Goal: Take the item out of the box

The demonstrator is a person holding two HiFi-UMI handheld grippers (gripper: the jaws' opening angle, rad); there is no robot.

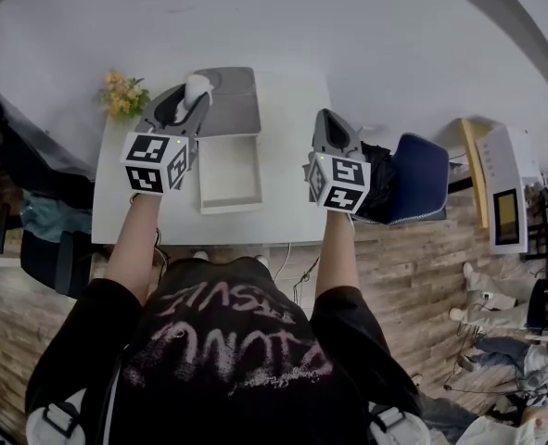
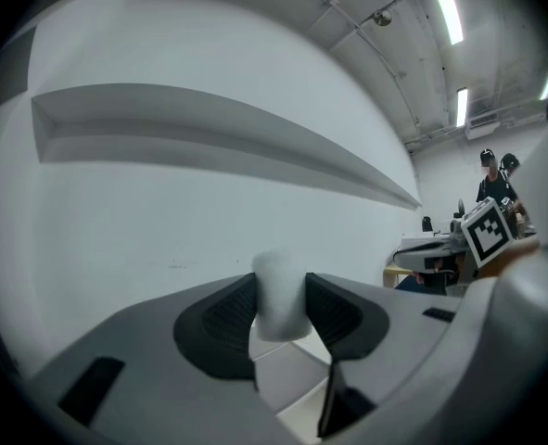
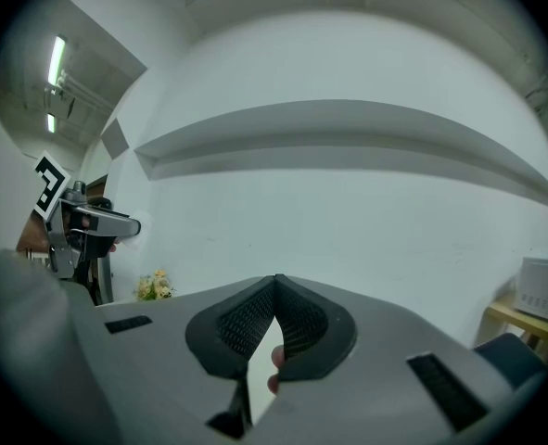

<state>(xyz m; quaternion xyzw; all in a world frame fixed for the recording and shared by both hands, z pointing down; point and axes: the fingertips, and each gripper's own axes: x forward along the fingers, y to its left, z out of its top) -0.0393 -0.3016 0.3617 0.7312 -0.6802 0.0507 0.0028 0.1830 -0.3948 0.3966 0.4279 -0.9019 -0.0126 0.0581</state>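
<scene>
Left gripper: the left gripper is gripping the white cylindrical item, its dark pads pressing on the item's two sides as it points level at the far wall.

Item: the item is hanging in the air over the far left part of the box, above the left edge of the grey lid and clear of the white tray.

Right gripper: the right gripper is holding nothing, its jaws meeting at the tips, and is hovering level over the right side of the table, right of the box.

Box: the tray is sitting open near the middle of the white table, with the lid lying flat just beyond its far rim.

Edges: the tray's near rim is stopping short of the table's near edge, where the person is standing. The table's far edge is running along the plain white wall.

Open room: bare tabletop is showing in strips on both sides of the box, wider on the right.

Around the table: yellow flowers are standing at the far left corner. A blue chair is crowding the right edge, with wooden floor spreading nearer and to the right.
</scene>
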